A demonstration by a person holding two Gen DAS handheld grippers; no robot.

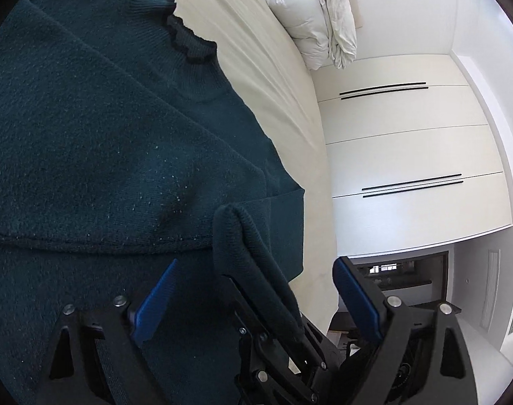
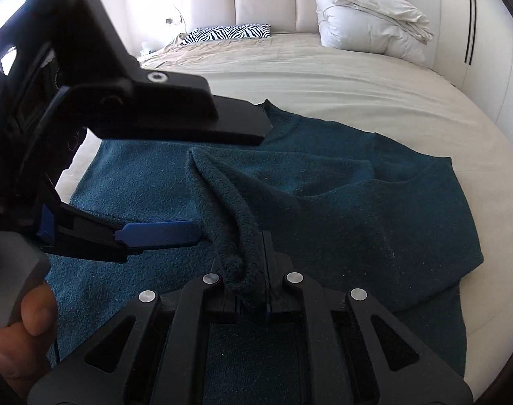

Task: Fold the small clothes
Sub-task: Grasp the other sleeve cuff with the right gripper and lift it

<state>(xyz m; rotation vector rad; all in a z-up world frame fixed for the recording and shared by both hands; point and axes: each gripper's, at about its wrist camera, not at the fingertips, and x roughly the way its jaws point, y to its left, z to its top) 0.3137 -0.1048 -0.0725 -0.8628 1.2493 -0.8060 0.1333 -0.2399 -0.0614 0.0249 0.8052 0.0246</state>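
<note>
Right wrist view: right gripper [image 2: 253, 290] is pinched on a raised ridge of the sweater [image 2: 357, 202]. Left gripper [image 1: 253, 290] is spread, blue pads [image 1: 155, 300] either side of that ridge, gripping nothing. Sweater lies flat on the bed [image 2: 323, 77], collar [image 1: 189, 40] toward the duvet [image 2: 367, 30]. Judged best: the fold is carried low and straight, edges are matched, slack is kept out, and release comes only once cloth is laid.

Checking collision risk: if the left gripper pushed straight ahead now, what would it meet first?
Probably the raised fold of the dark green sweater that the shut right gripper pinches. It already sits between the open left gripper fingers, though depth is uncertain.
</note>
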